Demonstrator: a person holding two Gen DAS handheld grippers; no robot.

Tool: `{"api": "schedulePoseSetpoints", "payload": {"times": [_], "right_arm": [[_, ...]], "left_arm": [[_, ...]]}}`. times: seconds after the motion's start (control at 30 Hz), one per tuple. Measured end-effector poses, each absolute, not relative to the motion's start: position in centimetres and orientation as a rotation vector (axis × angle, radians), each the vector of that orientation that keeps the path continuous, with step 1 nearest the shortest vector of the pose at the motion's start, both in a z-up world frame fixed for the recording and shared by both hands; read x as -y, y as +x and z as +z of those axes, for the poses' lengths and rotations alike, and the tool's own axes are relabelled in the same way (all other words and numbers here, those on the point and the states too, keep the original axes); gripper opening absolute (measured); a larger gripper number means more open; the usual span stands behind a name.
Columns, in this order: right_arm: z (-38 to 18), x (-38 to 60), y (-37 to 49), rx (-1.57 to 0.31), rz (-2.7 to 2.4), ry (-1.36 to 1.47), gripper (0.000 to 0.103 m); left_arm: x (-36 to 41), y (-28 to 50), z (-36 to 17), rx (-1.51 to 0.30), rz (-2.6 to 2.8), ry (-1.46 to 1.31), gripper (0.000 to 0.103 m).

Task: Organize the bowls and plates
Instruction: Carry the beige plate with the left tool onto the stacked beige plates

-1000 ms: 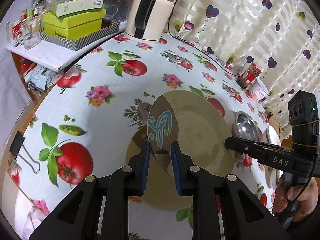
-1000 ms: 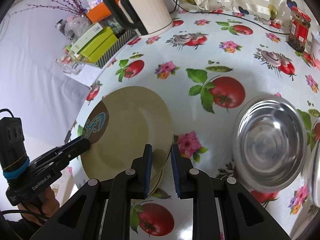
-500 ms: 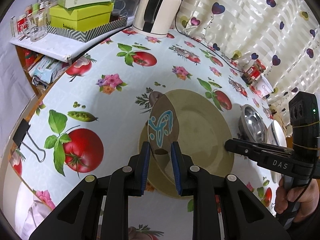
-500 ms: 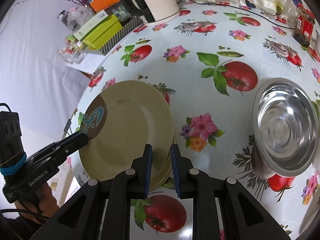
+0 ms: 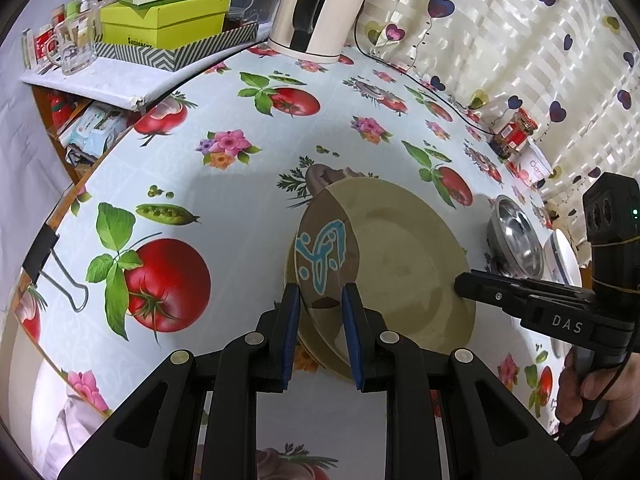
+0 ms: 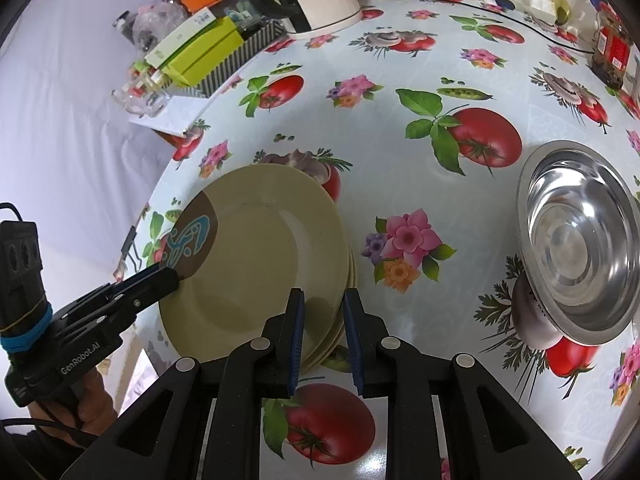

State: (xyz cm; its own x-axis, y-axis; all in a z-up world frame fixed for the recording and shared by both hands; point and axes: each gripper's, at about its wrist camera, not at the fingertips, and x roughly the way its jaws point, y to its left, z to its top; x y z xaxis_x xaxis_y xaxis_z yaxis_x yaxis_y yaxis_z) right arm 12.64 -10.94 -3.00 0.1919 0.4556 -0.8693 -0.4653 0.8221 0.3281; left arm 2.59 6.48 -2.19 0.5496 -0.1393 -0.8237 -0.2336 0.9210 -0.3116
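In the left wrist view, your left gripper [image 5: 318, 312] sits at lower centre, its blue pads narrowed onto the near rim of the cream plate [image 5: 392, 264], right at the brown patch with the turquoise design; this top plate lies tilted on the stack of plates [image 5: 308, 350], whose lower rims show just below it. At the right of the frame your right gripper [image 5: 460, 282] reaches in and touches the plate's opposite rim, though from here you cannot tell how its jaws stand. Past it, at the right edge, is the steel bowl [image 5: 514, 236] with a white dish [image 5: 566, 254] beside it. The white kettle [image 5: 316, 16] stands at upper centre on the tomato-print tablecloth [image 5: 224, 208], and green boxes [image 5: 164, 20] fill the upper left. In the right wrist view, your right gripper [image 6: 322, 334] at lower centre has its fingers narrowly apart around the stack's near edge [image 6: 332, 332]; whether the pads press it is unclear. The cream plate [image 6: 256, 260] lies left of centre, your left gripper [image 6: 174, 276] pinching its patterned rim at lower left. The steel bowl [image 6: 580, 240] sits apart at the right edge.
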Motion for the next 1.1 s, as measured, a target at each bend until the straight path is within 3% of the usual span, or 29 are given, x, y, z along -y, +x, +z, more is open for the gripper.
{"api": "schedulePoseSetpoints", "payload": {"times": [1.1], "right_arm": [[-3.25,10.80,11.99,-1.197,0.627,-0.065,0.025]], "left_arm": [[-7.06,2.19,-3.13,-1.016,0.071,-0.429,0.022]]}}
